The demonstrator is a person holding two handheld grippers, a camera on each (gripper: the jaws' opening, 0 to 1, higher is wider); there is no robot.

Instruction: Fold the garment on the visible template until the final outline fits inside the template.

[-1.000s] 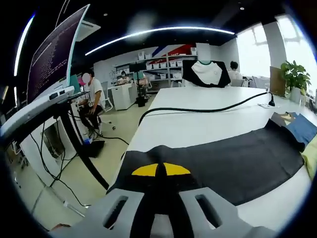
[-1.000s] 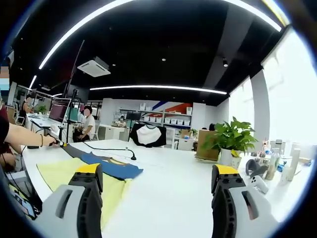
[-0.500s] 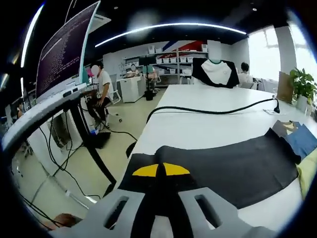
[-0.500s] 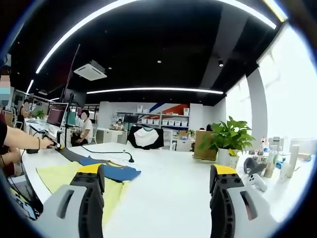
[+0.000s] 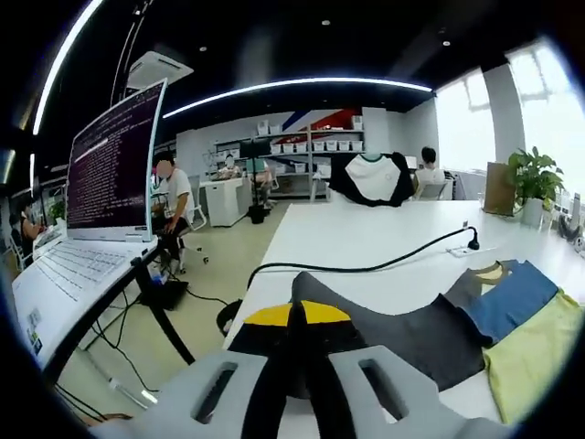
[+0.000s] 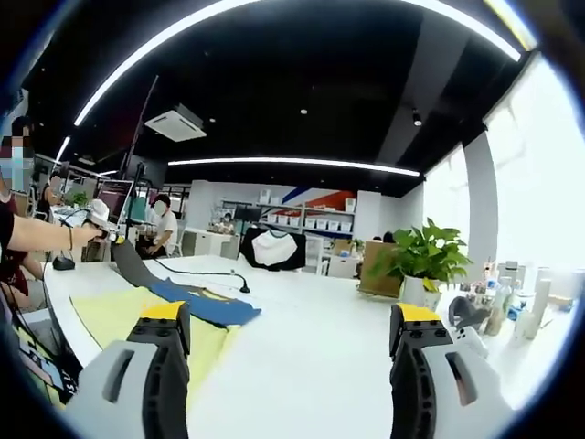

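Note:
My left gripper point(image 5: 297, 315) is shut on the dark grey sleeve point(image 5: 393, 334) of the garment and holds it raised above the white table point(image 5: 366, 238). The sleeve runs right to the garment's blue body point(image 5: 512, 297), which lies on the yellow-green template point(image 5: 535, 357). In the right gripper view the template point(image 6: 110, 311) lies at the left with the blue body point(image 6: 206, 309) on it. There a person's hand holds the left gripper point(image 6: 96, 221) up, and the sleeve point(image 6: 132, 265) hangs from it. My right gripper point(image 6: 292, 320) is open and holds nothing, above bare table to the right of the garment.
A black cable point(image 5: 366, 268) crosses the table just beyond the garment. An open laptop point(image 5: 105, 174) stands on a stand at the left. A black-and-white shirt point(image 5: 370, 178) hangs at the table's far end. A potted plant point(image 6: 420, 256) and bottles point(image 6: 498, 306) stand at the right.
My left gripper has lifted the dark sleeve off the table, where it lay stretched flat, and carried it toward the blue body. The right gripper has stayed open, nearly still.

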